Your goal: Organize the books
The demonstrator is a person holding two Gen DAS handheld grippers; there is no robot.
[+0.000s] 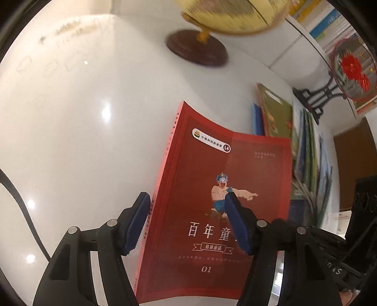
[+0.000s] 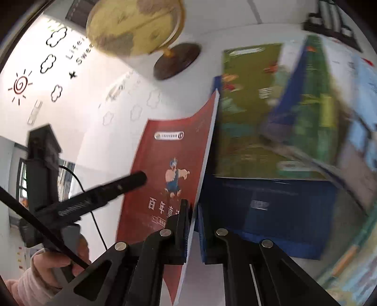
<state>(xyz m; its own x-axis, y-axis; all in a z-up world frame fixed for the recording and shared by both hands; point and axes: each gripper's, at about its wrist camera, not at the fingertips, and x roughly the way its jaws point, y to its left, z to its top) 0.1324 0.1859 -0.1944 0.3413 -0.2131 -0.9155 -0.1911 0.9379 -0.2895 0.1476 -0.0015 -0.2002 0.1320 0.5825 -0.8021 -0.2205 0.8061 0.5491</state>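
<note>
A red book (image 1: 200, 176) with a cartoon figure on its cover stands tilted over the white table (image 1: 82, 117). My left gripper (image 1: 187, 196) is open. One blue pad sits beside the spine and the other lies in front of the cover. In the right wrist view my right gripper (image 2: 193, 204) is shut on the page edge of the red book (image 2: 165, 153). One black finger (image 2: 132, 179) of the left gripper crosses the cover there. A green book (image 2: 249, 106) lies flat beyond, on top of a blue book (image 2: 271, 207).
A yellow globe (image 1: 235, 16) on a dark round base (image 1: 196, 47) stands at the back of the table. Several books (image 1: 308, 153) lean at the right, near a red ornamental plate (image 1: 351, 68) on a black stand. A person's hand (image 2: 47, 263) holds the left gripper.
</note>
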